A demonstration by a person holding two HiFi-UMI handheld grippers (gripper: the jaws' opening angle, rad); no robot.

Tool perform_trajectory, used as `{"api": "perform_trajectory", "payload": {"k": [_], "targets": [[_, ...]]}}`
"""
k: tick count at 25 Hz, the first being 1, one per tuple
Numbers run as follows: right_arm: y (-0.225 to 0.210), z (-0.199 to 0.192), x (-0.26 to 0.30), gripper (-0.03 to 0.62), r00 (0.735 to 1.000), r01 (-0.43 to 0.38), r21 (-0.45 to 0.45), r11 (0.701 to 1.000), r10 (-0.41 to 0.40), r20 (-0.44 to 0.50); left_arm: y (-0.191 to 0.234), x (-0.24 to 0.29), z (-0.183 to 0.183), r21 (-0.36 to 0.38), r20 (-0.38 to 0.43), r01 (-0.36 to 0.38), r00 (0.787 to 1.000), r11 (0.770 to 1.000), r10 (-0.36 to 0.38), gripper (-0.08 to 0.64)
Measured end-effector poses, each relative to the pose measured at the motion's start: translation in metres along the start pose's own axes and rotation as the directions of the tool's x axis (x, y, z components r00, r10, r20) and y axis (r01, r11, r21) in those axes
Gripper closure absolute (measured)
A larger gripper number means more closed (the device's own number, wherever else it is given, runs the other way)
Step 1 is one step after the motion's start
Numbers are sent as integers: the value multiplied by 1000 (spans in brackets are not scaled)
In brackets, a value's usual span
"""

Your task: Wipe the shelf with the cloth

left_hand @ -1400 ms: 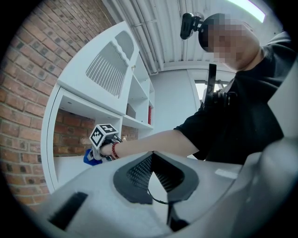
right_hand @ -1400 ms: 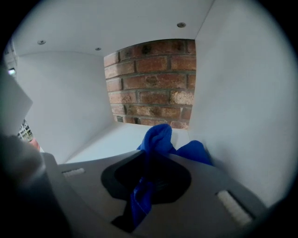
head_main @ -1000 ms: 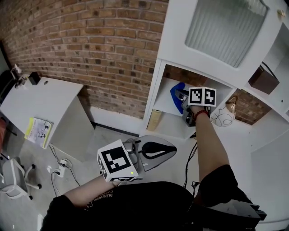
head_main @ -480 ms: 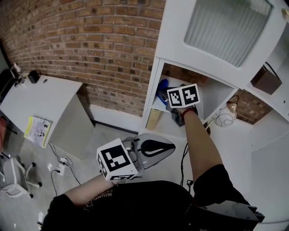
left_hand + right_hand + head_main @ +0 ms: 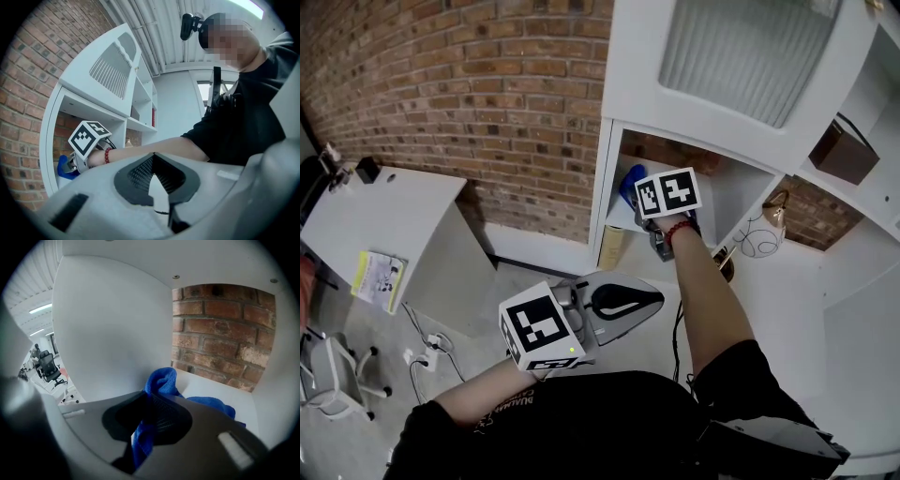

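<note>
At shelf's left corner: cloth (image 5: 161, 380) pinched in right gripper (image 5: 649, 214)

Right gripper is inside the open compartment, jaws clamped on the blue cloth (a fold runs down between the pads). Cloth sits bunched on the white shelf (image 5: 211, 391) board by the left side panel, with the brick wall (image 5: 220, 333) behind. Left gripper (image 5: 652, 302) is low by the person's torso, well apart from the shelf, jaws together with nothing between them.

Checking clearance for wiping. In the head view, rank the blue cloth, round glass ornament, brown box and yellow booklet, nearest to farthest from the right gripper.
1. blue cloth, clamped in the right gripper.
2. round glass ornament, just right.
3. brown box, upper right.
4. yellow booklet, far left.
</note>
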State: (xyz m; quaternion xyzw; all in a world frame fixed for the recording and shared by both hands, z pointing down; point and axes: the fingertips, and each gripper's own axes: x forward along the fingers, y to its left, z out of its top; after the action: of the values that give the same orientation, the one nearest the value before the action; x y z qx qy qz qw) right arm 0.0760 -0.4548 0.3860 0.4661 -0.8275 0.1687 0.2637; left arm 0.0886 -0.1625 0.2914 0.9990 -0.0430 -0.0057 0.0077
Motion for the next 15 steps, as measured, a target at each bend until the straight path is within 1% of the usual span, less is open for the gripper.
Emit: {"api": "perform_trajectory", "payload": {"k": [7, 11, 15], "targets": [[-23, -10, -17, 552, 999, 48, 51, 998, -49, 19, -9, 15, 1, 13, -10, 41, 999, 999, -41, 560], [-38, -14, -27, 552, 997, 70, 101, 992, -74, 33, -13, 20, 2, 16, -11, 58, 998, 998, -58, 560], [-51, -19, -34, 552, 993, 107, 125, 986, -112, 35, -16, 21, 3, 20, -12, 68, 998, 998, -67, 560]]}}
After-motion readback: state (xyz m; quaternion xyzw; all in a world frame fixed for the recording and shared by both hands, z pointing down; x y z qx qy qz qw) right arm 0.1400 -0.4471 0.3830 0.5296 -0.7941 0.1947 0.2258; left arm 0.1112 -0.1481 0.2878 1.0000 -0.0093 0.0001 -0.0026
